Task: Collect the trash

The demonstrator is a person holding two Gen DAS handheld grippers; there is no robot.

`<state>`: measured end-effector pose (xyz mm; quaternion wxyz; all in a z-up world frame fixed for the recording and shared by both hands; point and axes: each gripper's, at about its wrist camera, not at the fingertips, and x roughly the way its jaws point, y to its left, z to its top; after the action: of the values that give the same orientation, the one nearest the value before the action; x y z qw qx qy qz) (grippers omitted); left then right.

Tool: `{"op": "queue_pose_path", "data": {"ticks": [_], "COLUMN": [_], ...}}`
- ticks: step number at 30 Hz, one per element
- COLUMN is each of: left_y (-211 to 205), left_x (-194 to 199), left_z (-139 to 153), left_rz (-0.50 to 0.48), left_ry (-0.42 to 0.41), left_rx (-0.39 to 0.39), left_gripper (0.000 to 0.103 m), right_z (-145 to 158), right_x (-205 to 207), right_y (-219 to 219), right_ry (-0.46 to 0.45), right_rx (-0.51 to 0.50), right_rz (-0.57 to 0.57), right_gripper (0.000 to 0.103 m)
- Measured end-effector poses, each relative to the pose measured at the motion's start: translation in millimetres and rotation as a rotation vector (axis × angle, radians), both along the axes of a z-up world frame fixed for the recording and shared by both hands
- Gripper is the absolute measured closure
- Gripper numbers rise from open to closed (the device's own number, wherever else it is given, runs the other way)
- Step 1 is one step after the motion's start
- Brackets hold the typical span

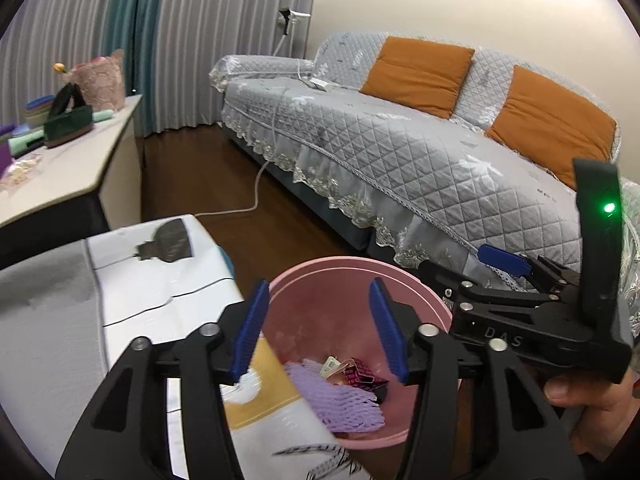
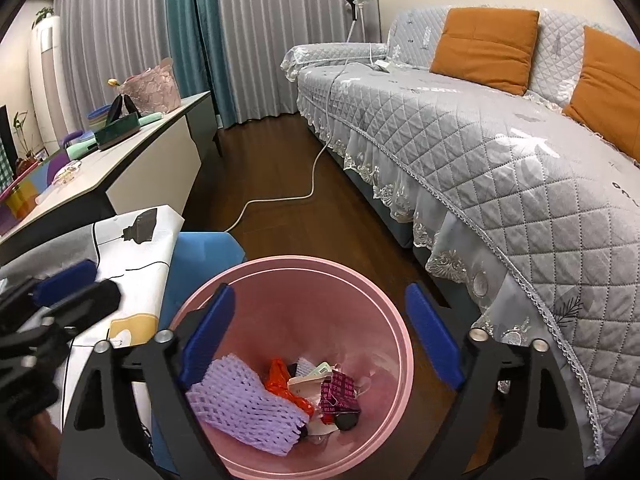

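A pink waste bin (image 2: 296, 262) stands on the wooden floor between a table and a sofa. Inside lie a purple foam net (image 2: 244, 412), an orange wrapper (image 2: 280, 380), a magenta wrapper (image 2: 340, 392) and other scraps. My right gripper (image 2: 320, 292) hangs over the bin mouth, open wide, with nothing between its blue pads. My left gripper (image 1: 319, 292) is open over the bin's rim (image 1: 340, 260) at the table side, also empty; the foam net (image 1: 336, 400) shows below it. The right gripper's blue pad (image 1: 502, 259) reaches in from the right, held by a hand (image 1: 580, 396).
A table with a patterned cloth (image 1: 160, 280) borders the bin on the left, with a blue sheet (image 2: 208, 248) hanging beside it. A grey quilted sofa (image 2: 500, 140) with orange cushions runs along the right. A white cable (image 2: 280, 200) crosses the floor. A cluttered sideboard (image 2: 120, 168) stands behind.
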<state>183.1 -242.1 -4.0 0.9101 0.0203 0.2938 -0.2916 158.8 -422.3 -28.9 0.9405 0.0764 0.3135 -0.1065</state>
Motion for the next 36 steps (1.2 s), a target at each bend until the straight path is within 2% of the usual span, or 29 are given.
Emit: {"op": "queue_pose_path", "data": {"ticks": [4, 7, 11, 16, 22, 25, 30, 32, 34, 36], "left_y": [19.7, 36.0, 68.9, 96.1, 121.0, 138.9, 167.9, 176.6, 184.3, 191.3], "left_x": [-18.1, -35.3, -70.7, -110.8, -167.9, -197.7, -233.7, -247.0, -259.5, -267.9], "left_z": [15.6, 28.8, 48.4, 65.7, 74.1, 75.0, 67.6, 62.4, 57.4, 51.8], "left_rz": [0.031, 0.040, 0.117, 0.146, 0.218, 0.289, 0.388, 0.418, 0.450, 0.470], "left_ry": [-0.015, -0.033, -0.095, -0.108, -0.139, -0.157, -0.133, -0.125, -0.132, -0.126], "left_rx": [-0.016, -0.050, -0.099, -0.120, -0.061, -0.047, -0.042, -0.016, 0.005, 0.017], "left_gripper": [0.038, 0.029, 0.018, 0.018, 0.017, 0.017, 0.017, 0.017, 0.010, 0.008], "right_z": [7.9, 15.8, 28.3, 49.9, 68.9, 76.0, 79.4, 77.0, 73.3, 68.6], "right_x": [-9.9, -21.3, -40.7, -72.8, -124.3, -150.2, -188.9, -201.4, -215.7, -224.2], "right_y": [7.5, 13.5, 24.3, 45.1, 72.5, 92.9, 116.4, 125.0, 139.0, 150.4], "right_ry": [-0.009, -0.021, -0.037, -0.090, -0.159, -0.184, -0.199, -0.197, -0.189, -0.175], "right_rx": [-0.018, -0.029, -0.057, -0.099, -0.042, -0.064, -0.067, -0.061, -0.077, -0.090], "right_rz": [0.005, 0.011, 0.019, 0.038, 0.047, 0.053, 0.055, 0.062, 0.078, 0.099], "right_gripper": [0.006, 0.005, 0.005, 0.005, 0.005, 0.005, 0.005, 0.005, 0.005, 0.005]}}
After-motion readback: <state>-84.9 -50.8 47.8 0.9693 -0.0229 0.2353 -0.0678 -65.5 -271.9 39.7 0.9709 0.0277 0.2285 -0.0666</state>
